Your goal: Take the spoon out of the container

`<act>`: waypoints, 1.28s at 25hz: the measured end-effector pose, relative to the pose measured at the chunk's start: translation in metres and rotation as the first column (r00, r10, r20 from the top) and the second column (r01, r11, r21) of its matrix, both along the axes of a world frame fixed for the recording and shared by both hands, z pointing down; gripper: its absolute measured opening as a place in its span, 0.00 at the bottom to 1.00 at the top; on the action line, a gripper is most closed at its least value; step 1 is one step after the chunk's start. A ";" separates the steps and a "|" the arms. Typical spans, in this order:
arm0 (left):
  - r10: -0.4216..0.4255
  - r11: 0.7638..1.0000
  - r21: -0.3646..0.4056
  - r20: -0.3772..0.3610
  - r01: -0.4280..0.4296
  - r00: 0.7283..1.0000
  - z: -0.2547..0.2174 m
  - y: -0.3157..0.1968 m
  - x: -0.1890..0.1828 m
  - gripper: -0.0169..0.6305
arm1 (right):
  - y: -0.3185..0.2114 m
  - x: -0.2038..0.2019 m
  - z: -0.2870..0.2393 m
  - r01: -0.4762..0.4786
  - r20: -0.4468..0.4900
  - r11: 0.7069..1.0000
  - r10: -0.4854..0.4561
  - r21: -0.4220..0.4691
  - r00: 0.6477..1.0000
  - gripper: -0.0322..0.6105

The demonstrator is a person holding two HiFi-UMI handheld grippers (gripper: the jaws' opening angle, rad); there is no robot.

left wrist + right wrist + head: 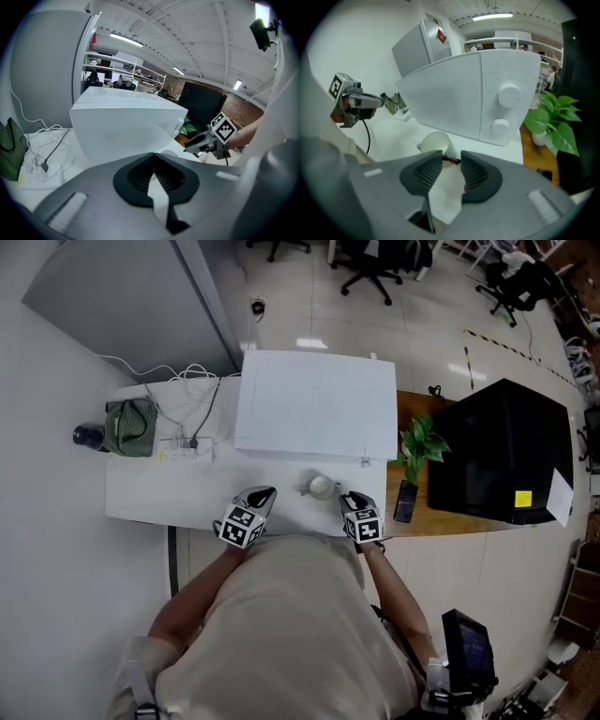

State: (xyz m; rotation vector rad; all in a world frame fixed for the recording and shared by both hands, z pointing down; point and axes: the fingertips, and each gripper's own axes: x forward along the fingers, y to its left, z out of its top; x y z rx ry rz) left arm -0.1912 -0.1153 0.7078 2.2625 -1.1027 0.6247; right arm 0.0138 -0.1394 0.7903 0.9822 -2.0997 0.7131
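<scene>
A small white cup (321, 487) stands on the white table (159, 488) in front of a big white box-shaped appliance (314, 401). In the right gripper view the cup (436, 140) sits just beyond my right gripper (451, 164), which is open. A dark brown beaded spoon handle (451, 161) shows across the gap at the fingertips; I cannot tell whether it touches them. My left gripper (152, 157) is shut with nothing in it and hovers left of the cup near the table's front edge (265, 491). The right gripper (349, 496) is right of the cup.
A potted green plant (418, 442) and a phone (405, 501) lie on the wooden surface to the right, beside a black box (502, 451). At the table's left are a power strip with cables (186, 451) and a green mesh bag (129, 427).
</scene>
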 end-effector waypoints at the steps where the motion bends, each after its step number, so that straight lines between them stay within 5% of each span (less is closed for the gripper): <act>1: -0.004 1.000 0.001 0.002 0.004 1.000 0.000 0.000 -0.001 0.03 | 0.005 0.001 0.004 -0.003 0.003 1.000 0.003 -0.008 1.000 0.24; 32: -0.057 0.998 -0.019 0.032 0.057 0.998 0.003 0.016 -0.030 0.03 | 0.018 0.005 0.101 0.069 -0.166 0.986 -0.094 -0.153 0.982 0.24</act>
